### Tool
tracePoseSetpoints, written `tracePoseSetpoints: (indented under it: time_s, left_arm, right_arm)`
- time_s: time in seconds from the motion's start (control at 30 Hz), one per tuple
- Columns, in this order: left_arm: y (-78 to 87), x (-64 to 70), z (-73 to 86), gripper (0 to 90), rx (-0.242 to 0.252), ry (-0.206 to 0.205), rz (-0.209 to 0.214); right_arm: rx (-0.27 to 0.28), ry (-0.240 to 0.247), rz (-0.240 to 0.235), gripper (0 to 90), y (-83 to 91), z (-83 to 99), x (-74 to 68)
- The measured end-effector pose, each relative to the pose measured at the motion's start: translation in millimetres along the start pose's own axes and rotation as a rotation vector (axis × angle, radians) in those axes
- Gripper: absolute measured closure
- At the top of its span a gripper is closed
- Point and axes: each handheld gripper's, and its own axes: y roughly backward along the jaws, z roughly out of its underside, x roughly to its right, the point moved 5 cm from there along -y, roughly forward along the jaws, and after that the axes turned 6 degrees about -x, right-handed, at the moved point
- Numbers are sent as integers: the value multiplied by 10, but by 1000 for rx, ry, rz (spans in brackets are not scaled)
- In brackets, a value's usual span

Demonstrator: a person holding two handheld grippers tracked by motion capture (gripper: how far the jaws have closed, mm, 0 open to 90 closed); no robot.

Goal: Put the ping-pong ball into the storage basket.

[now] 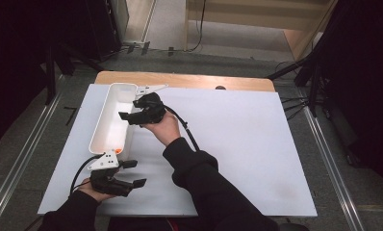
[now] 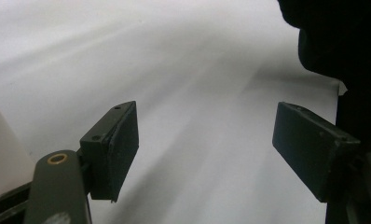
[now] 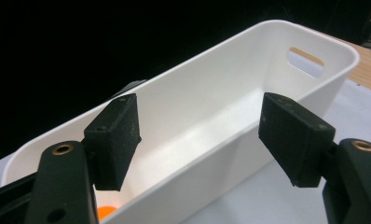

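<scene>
Step in hand: we judge that we are hovering at the white bin (image 1: 113, 119) with nothing carried, so either a drop is just done or a reach into it is about to start; the pictures do not settle which.

Right gripper (image 1: 132, 115): jaws apart and empty, poised over the bin's long right wall, pointing toward 9 o'clock across it.

Left gripper (image 1: 134, 174): jaws apart and empty, low over the white table sheet (image 1: 237, 144) at 7 o'clock, just off the bin's near end.

Bin: long and narrow, lying at 10 o'clock on the sheet, its far end with the handle slot (image 3: 306, 61) toward 12.

Orange thing (image 3: 105, 212): small, on the bin floor at the near end; we cannot tell what it is.

Next move: if we are fetching it, the right gripper must swing toward 6 o'clock, dip inside and close on it.
</scene>
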Motion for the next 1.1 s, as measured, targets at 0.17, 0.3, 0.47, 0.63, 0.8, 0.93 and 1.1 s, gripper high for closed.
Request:
tracePoseSetpoints:
  time_s: [0.17, 0.3, 0.47, 0.63, 0.8, 0.93, 1.1]
  left_arm:
    - [-7, -1, -2, 231, 3, 1, -1]
    - [-9, -6, -5, 231, 3, 0, -4]
    - [-13, -4, -7, 231, 4, 0, -4]
    - [-10, -5, -3, 231, 0, -2, -6]
    - [-9, -4, -1, 231, -1, -2, -6]
    - [-14, -3, -2, 231, 3, 5, -5]
    - [-12, -10, 2, 231, -1, 4, -5]
  right_arm:
    - [-22, 12, 30, 268, 46, 52, 46]
    - [-19, 13, 26, 260, 105, 93, 69]
    - [-29, 17, 25, 249, 162, 148, 82]
    - [-40, 25, 39, 249, 221, 201, 100]
    - [-35, 21, 38, 248, 284, 230, 106]
    - [-41, 10, 28, 248, 312, 266, 114]
    - [-34, -14, -5, 248, 355, 310, 120]
